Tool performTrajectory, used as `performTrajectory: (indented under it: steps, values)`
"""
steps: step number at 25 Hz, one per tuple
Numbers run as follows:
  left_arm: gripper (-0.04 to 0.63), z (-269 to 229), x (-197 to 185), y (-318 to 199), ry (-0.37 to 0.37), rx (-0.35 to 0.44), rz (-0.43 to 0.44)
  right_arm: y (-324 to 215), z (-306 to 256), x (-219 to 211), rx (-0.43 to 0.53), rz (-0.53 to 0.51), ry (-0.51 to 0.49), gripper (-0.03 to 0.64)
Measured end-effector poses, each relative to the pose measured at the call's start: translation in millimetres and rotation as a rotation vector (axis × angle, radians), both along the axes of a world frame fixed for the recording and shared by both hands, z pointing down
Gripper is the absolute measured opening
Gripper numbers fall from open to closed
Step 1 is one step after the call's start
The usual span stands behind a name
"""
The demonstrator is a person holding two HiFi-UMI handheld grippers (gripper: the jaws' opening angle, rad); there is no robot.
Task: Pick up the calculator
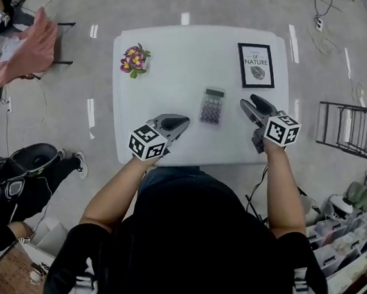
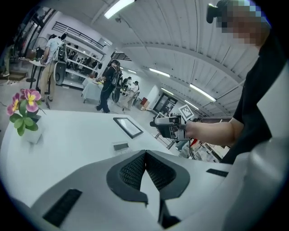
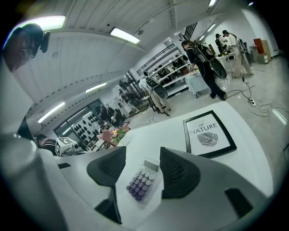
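Observation:
A small calculator [image 1: 212, 105] with purple keys lies flat on the white table [image 1: 164, 80], just ahead of and between my two grippers. The left gripper [image 1: 182, 120] hovers to its left, jaws shut on nothing; in the left gripper view [image 2: 145, 155] the calculator [image 2: 121, 146] lies a little ahead on the table. To the calculator's right is my right gripper [image 1: 251, 103], open. In the right gripper view [image 3: 143, 152] the calculator [image 3: 142, 182] shows in the gap between the two pads, lying on the table, not gripped.
A black-framed "Nature" print [image 1: 256, 64] lies at the table's far right. A small pot of pink flowers [image 1: 134, 59] stands at the far left. A wire rack [image 1: 353, 127] is on the floor to the right, a seated person [image 1: 19, 185] to the left.

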State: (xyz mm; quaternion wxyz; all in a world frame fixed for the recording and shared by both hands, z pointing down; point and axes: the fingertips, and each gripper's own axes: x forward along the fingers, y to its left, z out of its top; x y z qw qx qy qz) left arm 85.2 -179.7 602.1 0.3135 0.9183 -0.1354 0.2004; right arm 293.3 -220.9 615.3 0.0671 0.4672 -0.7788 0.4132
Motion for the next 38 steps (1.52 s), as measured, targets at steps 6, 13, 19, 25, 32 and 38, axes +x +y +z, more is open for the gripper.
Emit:
performTrajectory:
  steps: [6,13,19,25,32,38]
  values:
    - [0.019,25.6,12.7,19.2,0.015,-0.047,0.077,-8.2,28.9,-10.5,-0.048,-0.028,-0.013,0.246]
    - [0.020,63.7,11.3,14.5,-0.053,-0.094,0.060,-22.5,57.9,-18.9,-0.090,-0.059,-0.023,0.245]
    - [0.020,88.4,6.3,16.2,-0.079,-0.160,0.043,-31.4,79.4,-31.3,-0.118,-0.124,-0.013,0.245]
    - [0.020,108.8,17.3,32.0,-0.088,-0.219,0.078,-42.1,99.2,-47.7,-0.153,-0.189,-0.026,0.249]
    - [0.020,125.2,33.9,38.3,-0.076,-0.273,0.099,-52.4,121.3,-55.2,-0.186,-0.238,0.001,0.252]
    - [0.019,141.0,44.0,51.8,-0.078,-0.333,0.110,-51.2,138.2,-69.5,-0.233,-0.320,0.009,0.252]
